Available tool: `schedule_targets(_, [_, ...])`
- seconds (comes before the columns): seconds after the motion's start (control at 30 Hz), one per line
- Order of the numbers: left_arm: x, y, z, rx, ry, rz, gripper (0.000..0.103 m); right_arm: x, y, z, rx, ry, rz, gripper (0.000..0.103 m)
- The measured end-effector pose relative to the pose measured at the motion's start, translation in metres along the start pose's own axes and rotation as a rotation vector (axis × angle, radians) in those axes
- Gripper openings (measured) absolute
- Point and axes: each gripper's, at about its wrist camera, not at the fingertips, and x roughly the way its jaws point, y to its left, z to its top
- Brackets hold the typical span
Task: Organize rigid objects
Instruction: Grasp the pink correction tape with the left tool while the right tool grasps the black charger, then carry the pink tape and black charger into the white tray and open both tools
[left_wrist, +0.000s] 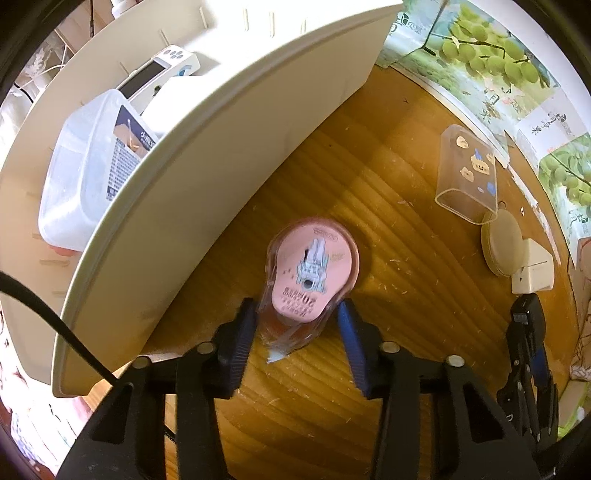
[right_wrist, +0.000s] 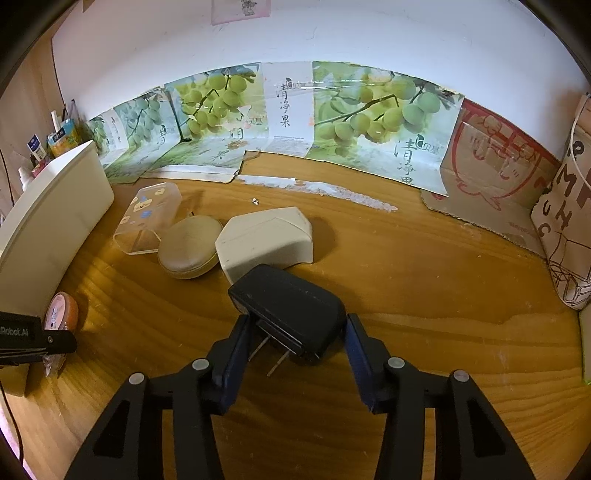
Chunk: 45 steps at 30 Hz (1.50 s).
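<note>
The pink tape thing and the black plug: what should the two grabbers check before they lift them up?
1. Left gripper around the pink tape dispenser: ok, its fingers sit at both sides of the narrow end.
2. Right gripper around the black plug adapter: ok, fingers flank it.
3. Firm grip on each: cannot tell, a sliver of gap may remain at the pads.
4. Plug prongs clear of the fingers: ok, they point down between them.
5. Room in the white bin: cannot tell; a clear box and a white device already lie inside.
6. Neighbours clear of the plug: not ok, the white box sits right behind it.
</note>
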Motion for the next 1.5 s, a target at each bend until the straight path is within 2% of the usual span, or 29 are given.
schedule_targets(0.2, [-0.003, 0.003, -0.002, 0.017, 0.017, -0.04, 0.043, -0.003, -0.004, -0.001, 0.021, 0.017, -0.003, 0.05])
schedule_targets(0.57, [-0.003, 0.012, -0.018, 0.037, 0.058, -0.121, 0.043, -0.028, -0.003, -0.002, 0.038, -0.005, -0.017, 0.05])
schedule_targets(0.83, [-0.017, 0.016, -0.032, 0.087, 0.043, -0.183, 0.042, -0.051, 0.007, -0.006, 0.056, -0.027, 0.012, 0.05])
schedule_targets(0.97, [-0.035, 0.009, -0.043, 0.121, 0.011, -0.225, 0.042, -0.064, 0.015, -0.008, 0.044, -0.041, 0.028, 0.05])
schedule_targets(1.23, [-0.058, 0.012, -0.039, 0.212, -0.073, -0.311, 0.041, -0.095, 0.027, -0.012, 0.042, -0.081, 0.052, 0.05])
schedule_targets(1.5, [-0.093, 0.007, -0.035, 0.313, -0.222, -0.436, 0.041, -0.106, 0.047, -0.024, 0.022, -0.077, 0.073, 0.05])
